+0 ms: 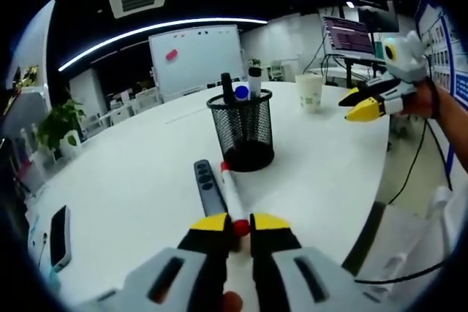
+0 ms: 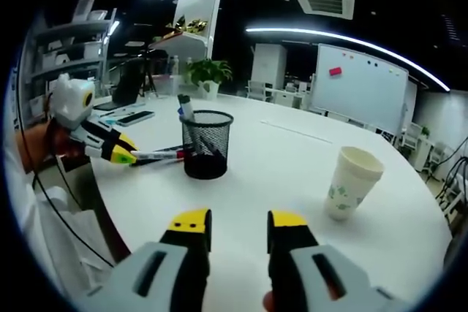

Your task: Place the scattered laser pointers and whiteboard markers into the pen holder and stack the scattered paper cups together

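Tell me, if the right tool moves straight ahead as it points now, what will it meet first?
Probably nothing soon: the right tool points over bare white table, between the mesh pen holder and the paper cup. Depth is unclear, so either might be grazed.

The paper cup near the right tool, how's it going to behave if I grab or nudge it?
The paper cup looks thin-walled, so a hard squeeze would probably dent it. It stands upright, taller than wide with a narrow base, so a high sideways nudge could tip it. It's likely very light and may slide on the smooth white table.
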The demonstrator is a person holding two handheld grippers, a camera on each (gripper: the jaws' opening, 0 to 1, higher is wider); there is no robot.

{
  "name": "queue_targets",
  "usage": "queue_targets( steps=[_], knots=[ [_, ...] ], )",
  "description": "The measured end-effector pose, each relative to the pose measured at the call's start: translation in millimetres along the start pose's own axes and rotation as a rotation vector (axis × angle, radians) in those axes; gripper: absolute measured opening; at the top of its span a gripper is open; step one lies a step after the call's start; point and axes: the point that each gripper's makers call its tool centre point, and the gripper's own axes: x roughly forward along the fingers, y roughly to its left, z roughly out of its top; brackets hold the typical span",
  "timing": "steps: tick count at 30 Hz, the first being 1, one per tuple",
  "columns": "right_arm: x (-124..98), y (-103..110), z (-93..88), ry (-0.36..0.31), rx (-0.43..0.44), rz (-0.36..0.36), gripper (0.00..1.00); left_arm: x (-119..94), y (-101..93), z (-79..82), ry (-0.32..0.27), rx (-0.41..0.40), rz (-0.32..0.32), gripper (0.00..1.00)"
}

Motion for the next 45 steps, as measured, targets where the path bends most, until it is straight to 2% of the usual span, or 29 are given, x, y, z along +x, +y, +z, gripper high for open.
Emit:
queue_targets(
  steps=[11,17,21,29,37,45],
  knots=[
    [-2.6,-4.3,-4.4,0.01,0.005,-0.015,0.31,-3.2,2.3,16.3,-0.06,0.027,0.01,0.12],
    [-2.6,-4.7,-6.7,0.016,0.006,-0.016,0.31,-5.1,2.7,20.2,-0.077,0.041,0.009,0.11],
    [-2.0,-5.3,-6.4,0.012,0.011,-0.018,0.31,-6.1,9.0,26.1,-0.113,0.016,0.024,0.11],
    [-1.5,-2.1,-12.9,0.028,0.013,-0.011,0.31,-9.3,9.6,28.4,-0.128,0.028,0.027,0.11],
    [0.0,-2.5,-11.1,0.025,0.012,-0.01,0.31,-13.3,10.7,37.2,-0.157,0.038,0.019,0.11],
    [3.1,-0.9,-10.9,0.028,0.009,-0.003,0.31,-16.8,23.3,40.8,-0.18,0.029,0.028,0.11]
  ],
)
